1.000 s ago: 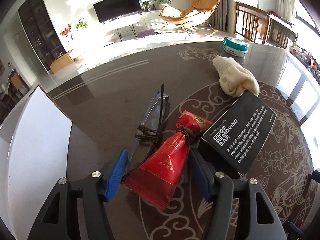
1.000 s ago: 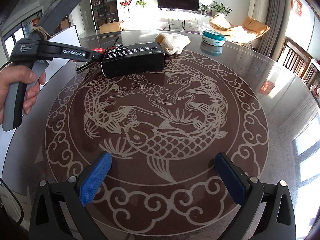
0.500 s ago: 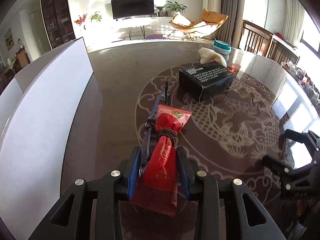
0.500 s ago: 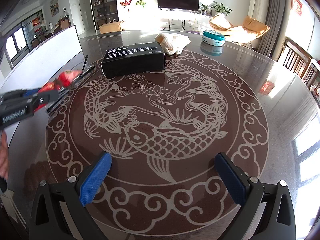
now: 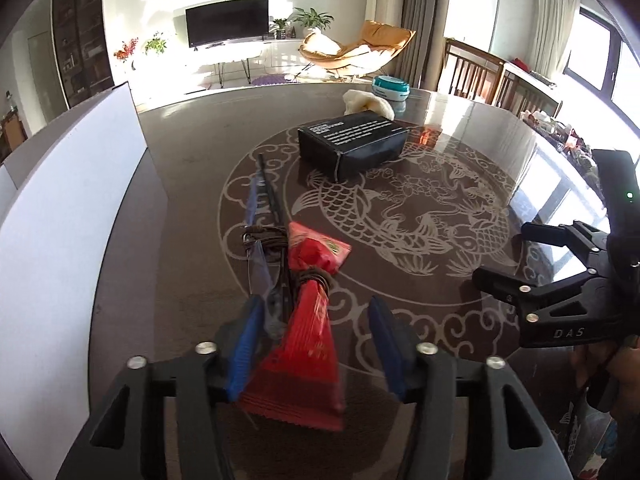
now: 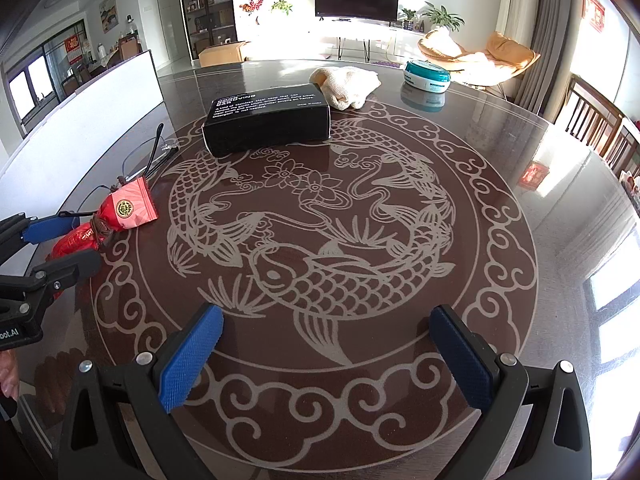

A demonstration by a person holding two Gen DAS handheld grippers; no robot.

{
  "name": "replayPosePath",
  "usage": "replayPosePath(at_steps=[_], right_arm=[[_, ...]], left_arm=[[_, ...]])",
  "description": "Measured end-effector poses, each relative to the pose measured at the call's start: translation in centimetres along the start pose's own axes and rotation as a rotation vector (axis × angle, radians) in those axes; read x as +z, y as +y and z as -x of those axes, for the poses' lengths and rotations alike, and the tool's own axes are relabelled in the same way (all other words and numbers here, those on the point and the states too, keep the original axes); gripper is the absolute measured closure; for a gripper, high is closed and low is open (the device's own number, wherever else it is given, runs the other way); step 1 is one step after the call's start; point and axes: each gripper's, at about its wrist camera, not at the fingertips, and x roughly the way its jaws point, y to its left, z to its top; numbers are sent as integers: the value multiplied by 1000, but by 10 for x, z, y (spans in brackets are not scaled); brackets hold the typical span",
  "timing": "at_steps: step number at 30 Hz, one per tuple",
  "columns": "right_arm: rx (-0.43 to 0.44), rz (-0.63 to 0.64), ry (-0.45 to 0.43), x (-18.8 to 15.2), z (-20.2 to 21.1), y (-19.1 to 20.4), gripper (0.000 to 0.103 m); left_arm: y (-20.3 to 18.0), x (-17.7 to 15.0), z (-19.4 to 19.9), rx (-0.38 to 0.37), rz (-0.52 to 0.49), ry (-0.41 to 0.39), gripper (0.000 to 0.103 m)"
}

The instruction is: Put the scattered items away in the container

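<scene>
Left jaws: closing on the red packet [image 5: 308,344], which sat between the blue pads; a gap showed on the right pad's side, so the grip was not yet made.
Left gripper [image 5: 316,344]: low over the table [image 5: 192,200], the packet's crimped end hanging back toward the camera.
Right jaws: wide apart, nothing between them.
Right gripper [image 6: 326,356]: over the carp pattern, well apart from the packet.
Packet: on the table, tied at its neck with brown cord, just beside the white bin [image 5: 60,208].
Glasses [image 5: 260,216]: touching the packet's left side, one arm running past the left pad; by my reading they could get caught in the same pinch.
Black box [image 6: 266,120]: beyond the packet, well apart from it.
Cloth [image 6: 348,84]: behind the box, touching it.
Teal tin [image 6: 426,76]: farther than the cloth.
Done: nothing seen inside the bin from these views; its inside was hidden.
Left: packet, glasses, box, cloth and tin, all out on the table.
</scene>
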Motion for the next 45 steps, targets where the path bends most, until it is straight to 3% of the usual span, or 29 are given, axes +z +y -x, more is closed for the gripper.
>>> replayPosePath(at_steps=[2,4,7,9,11,15,18,21,23,24,28,30,32,33,36,41,45], right_arm=[[0,0,0,0,0,0,0],[0,0,0,0,0,0,0],[0,0,0,0,0,0,0],[0,0,0,0,0,0,0],[0,0,0,0,0,0,0],[0,0,0,0,0,0,0],[-1,0,0,0,0,0,0],[-1,0,0,0,0,0,0],[-1,0,0,0,0,0,0],[-1,0,0,0,0,0,0],[-1,0,0,0,0,0,0],[0,0,0,0,0,0,0],[-1,0,0,0,0,0,0],[0,0,0,0,0,0,0],[0,0,0,0,0,0,0],[-1,0,0,0,0,0,0],[-1,0,0,0,0,0,0]], left_arm=[[-10,-4,-2,-59,-3,5,78],[-15,-9,-2,-71,-4,6,78],[-3,-16,2,-71,78,13,77],[11,-23,10,-74,137,2,69],[21,-31,17,-53,169,-16,50],[32,-43,23,-58,206,-28,47],[26,-43,26,-95,156,-19,47],[13,-30,30,-76,44,-27,45],[7,-20,28,-74,-15,-23,21],[4,-17,26,-65,-39,-19,17],[-7,-9,13,-45,-127,26,16],[-12,-10,10,-62,-153,38,26],[-16,-13,6,-72,-157,71,76],[-15,-16,4,-75,-147,86,84],[-13,-27,9,-91,-115,72,94],[-4,-50,30,-115,-77,40,95],[19,-58,58,-93,-4,-19,95]])
